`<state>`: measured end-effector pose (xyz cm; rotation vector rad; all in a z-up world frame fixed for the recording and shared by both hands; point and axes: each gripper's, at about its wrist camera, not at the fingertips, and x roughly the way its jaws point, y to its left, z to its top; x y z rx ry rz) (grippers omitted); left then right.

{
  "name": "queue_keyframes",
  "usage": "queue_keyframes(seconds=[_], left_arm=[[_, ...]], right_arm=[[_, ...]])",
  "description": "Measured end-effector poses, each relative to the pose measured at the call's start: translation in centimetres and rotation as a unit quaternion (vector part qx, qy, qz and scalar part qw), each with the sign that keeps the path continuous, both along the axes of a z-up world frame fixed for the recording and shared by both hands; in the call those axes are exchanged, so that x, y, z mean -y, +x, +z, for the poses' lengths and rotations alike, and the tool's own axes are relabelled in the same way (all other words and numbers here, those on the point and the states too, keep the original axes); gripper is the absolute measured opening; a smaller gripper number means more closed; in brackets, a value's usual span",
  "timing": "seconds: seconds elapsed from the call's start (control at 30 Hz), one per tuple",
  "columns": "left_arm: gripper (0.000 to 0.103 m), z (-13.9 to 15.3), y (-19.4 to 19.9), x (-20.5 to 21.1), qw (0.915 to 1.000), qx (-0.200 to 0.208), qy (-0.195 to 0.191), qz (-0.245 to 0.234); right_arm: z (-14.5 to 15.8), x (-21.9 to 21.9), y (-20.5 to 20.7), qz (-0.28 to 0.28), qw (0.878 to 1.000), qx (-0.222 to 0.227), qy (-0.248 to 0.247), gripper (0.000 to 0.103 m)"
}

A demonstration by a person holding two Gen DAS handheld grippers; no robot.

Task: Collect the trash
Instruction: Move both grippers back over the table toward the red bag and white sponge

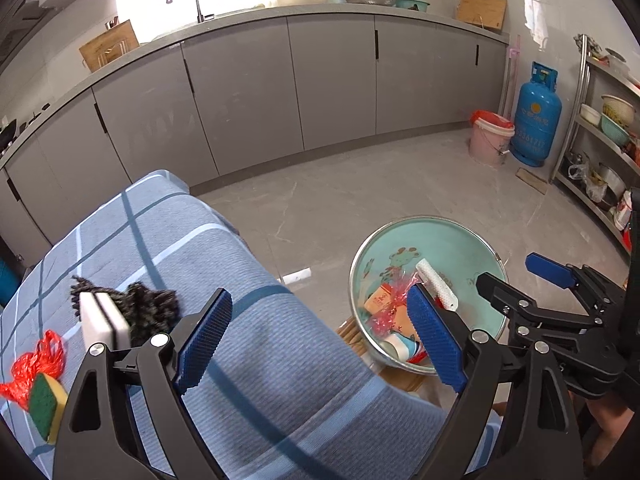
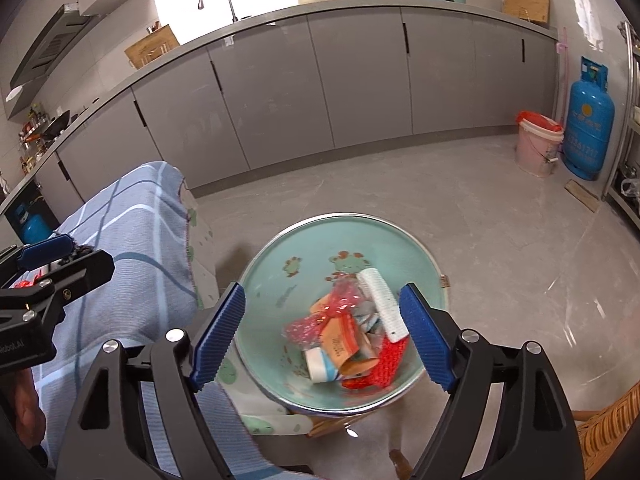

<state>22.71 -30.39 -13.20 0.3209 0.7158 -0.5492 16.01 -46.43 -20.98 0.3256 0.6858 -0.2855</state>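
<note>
A teal basin (image 2: pixel 280 264) holds several pieces of trash: red wrapper (image 2: pixel 320 320), white mesh sleeve (image 2: pixel 380 300), orange packet (image 2: pixel 340 344), red net (image 2: pixel 388 364). My right gripper (image 2: pixel 324 340) is open and empty above the basin. The basin (image 1: pixel 452 240) also shows in the left wrist view. My left gripper (image 1: pixel 320 344) is open and empty over the blue checked cloth (image 1: pixel 260 360). On the cloth to its left lie a white sponge block (image 1: pixel 102 320), a dark scrubber (image 1: pixel 148 308), a red net (image 1: pixel 36 364) and a green-yellow sponge (image 1: pixel 48 404).
The basin sits on a wooden stool (image 1: pixel 400 380) beside the cloth-covered table. Grey cabinets (image 1: pixel 280 80) run along the back. A pink bucket (image 1: pixel 490 138), a blue gas cylinder (image 1: pixel 536 120) and a metal shelf rack (image 1: pixel 600 140) stand at the right. The right gripper (image 1: pixel 532 280) shows at the right in the left wrist view.
</note>
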Motion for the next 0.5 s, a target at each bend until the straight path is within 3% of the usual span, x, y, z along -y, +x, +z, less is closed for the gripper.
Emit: queue_keyframes(seconds=[0.5], left_arm=[[0.088, 1.6, -0.5, -8.3, 0.9977, 0.02, -0.013, 0.063]], right_arm=[[1.6, -5.6, 0.8, 0.049, 0.999, 0.003, -0.014, 0.08]])
